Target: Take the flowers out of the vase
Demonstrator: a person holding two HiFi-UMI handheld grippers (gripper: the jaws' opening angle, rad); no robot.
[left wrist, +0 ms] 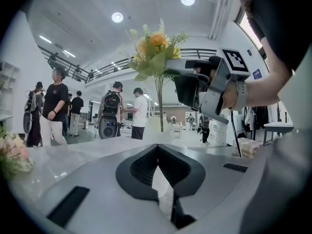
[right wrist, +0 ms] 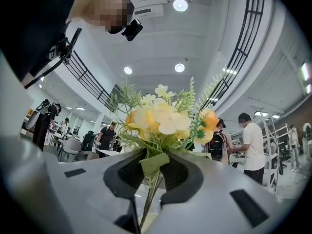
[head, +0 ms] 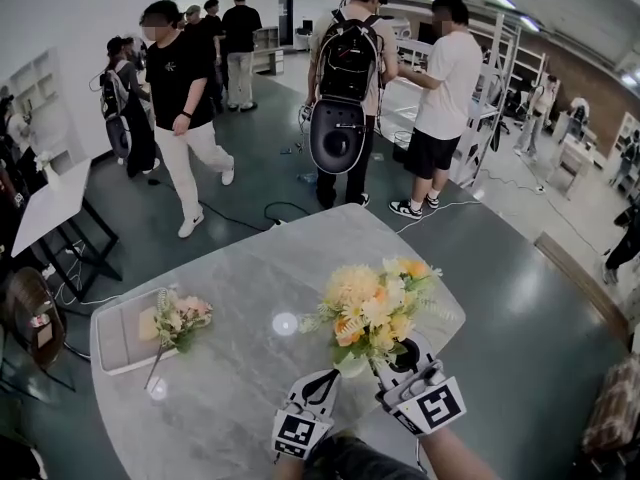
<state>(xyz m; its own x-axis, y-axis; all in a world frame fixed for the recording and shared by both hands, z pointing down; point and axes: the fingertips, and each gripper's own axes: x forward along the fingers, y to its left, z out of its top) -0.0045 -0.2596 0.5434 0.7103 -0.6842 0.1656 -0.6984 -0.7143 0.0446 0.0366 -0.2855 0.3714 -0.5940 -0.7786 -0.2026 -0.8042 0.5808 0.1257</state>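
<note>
Closest in, left tongs [left wrist: 157, 149] pinched fully together on a thin white wall, by the look of it the rim of the vase [left wrist: 153, 129]. Gripped there, judging by the task, to pin the vase down while its contents get drawn upward. Just beside, right tongs [right wrist: 155, 168] narrowed onto the stems of the flowers [right wrist: 163, 118], right under a green leaf [right wrist: 153, 164]. Low enough to catch the whole yellow-and-orange bunch at once and spare the blooms. Bunch upright, held above the worktop [head: 250, 268]. From the left gripper view, stem [left wrist: 160, 104] running straight down into the white vase mouth, so seemingly not yet clear of it. Calls for a straight pull up, hands parting, vase kept back.

Off to the left of the worktop, well apart: a shallow tray [head: 120, 333] with a second, pinkish bunch [head: 180, 318] lying across its edge, stem trailing onto the stone. Beyond the far edge, several people standing or walking on the grey floor [head: 250, 178], one with a black backpack [head: 348, 58], plus a cable [head: 285, 208] looping near the worktop. None within reach of the hands. Only likely snag: leaves or stems catching on the vase rim.
</note>
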